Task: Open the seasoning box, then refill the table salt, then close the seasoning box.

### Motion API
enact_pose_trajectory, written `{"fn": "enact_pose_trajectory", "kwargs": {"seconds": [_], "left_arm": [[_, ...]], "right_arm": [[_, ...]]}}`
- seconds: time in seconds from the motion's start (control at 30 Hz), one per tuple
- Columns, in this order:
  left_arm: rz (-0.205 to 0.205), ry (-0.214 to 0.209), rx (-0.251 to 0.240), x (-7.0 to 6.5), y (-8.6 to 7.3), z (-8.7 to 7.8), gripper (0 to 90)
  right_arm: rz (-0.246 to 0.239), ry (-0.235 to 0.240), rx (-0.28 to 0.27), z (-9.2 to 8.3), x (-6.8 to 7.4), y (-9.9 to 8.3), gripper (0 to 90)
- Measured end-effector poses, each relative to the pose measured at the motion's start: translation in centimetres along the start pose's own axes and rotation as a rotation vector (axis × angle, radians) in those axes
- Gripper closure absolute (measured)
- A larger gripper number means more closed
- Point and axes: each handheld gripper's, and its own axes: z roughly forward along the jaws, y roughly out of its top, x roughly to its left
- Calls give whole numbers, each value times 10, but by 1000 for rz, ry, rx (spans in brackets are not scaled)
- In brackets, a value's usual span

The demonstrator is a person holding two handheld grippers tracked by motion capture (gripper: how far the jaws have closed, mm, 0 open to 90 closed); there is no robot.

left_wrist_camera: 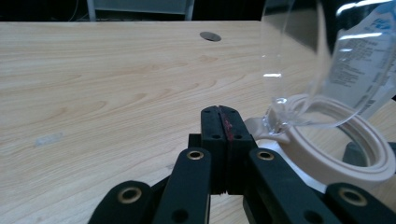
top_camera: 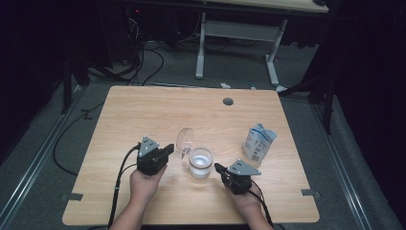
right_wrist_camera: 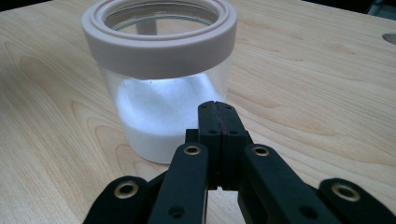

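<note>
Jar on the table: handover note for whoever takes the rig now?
Left tool: shut, holding nothing, just left of the jar.
Right tool: shut, empty, close to the jar's right side.
Jar: upright mid-table, part full of white powder; its clear hinged lid stands open.
Pouch: upright, to the right of the jar.
Done: lid open.
Left: probably close the lid; confirm first.
</note>
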Motion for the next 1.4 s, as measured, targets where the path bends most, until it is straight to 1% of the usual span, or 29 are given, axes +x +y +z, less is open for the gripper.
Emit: {"fn": "enact_pose_trajectory", "kwargs": {"seconds": [0.13,0.23,0.3,0.43,0.5,0.57,0.63,0.77,0.9,0.93,1.03,1.1,1.13,1.2,1.23,1.3,1.33,1.37,1.4], "left_arm": [[5,-18,-12,-6,3,1,897],[15,-30,-25,-11,5,0,897],[16,-36,-33,-14,6,0,898],[24,-48,-35,-19,6,1,898],[32,-63,-29,-23,5,1,898],[40,-63,-32,-24,4,0,897],[55,-50,-31,-24,4,-1,893],[57,-26,-22,-17,-1,-6,877],[73,17,8,-4,-13,-13,847],[77,27,23,0,-18,-15,836],[105,62,69,13,-31,-24,778],[120,86,84,20,-37,-30,721],[89,93,62,22,-42,-32,697],[80,110,64,29,-48,-41,654],[67,114,54,33,-51,-46,640],[24,117,26,39,-55,-55,611],[-11,127,-8,41,-57,-58,601],[-99,124,-67,37,-58,-58,593],[-152,119,-106,35,-59,-58,587]], "right_arm": [[-5,14,2,2,3,0,900],[-15,3,6,3,5,0,900],[-9,9,6,3,5,0,900],[-13,3,5,3,5,0,900],[-14,3,6,3,5,0,900],[-16,1,5,3,6,0,900],[-16,1,6,3,6,0,900],[-19,1,6,3,6,0,900],[-20,1,4,2,6,0,900],[-20,2,3,2,5,0,900],[-19,-5,-2,1,4,1,900],[-15,-9,-9,0,2,2,900],[-14,-11,-7,-1,1,2,900],[-8,-18,-11,-1,0,3,900],[-7,-20,-14,-2,-1,3,900],[-7,-26,-14,-3,-1,5,900],[-6,-29,-19,-3,-1,6,900],[-9,-31,-23,-3,-2,8,900],[-9,-34,-26,-3,-2,10,900]]}}
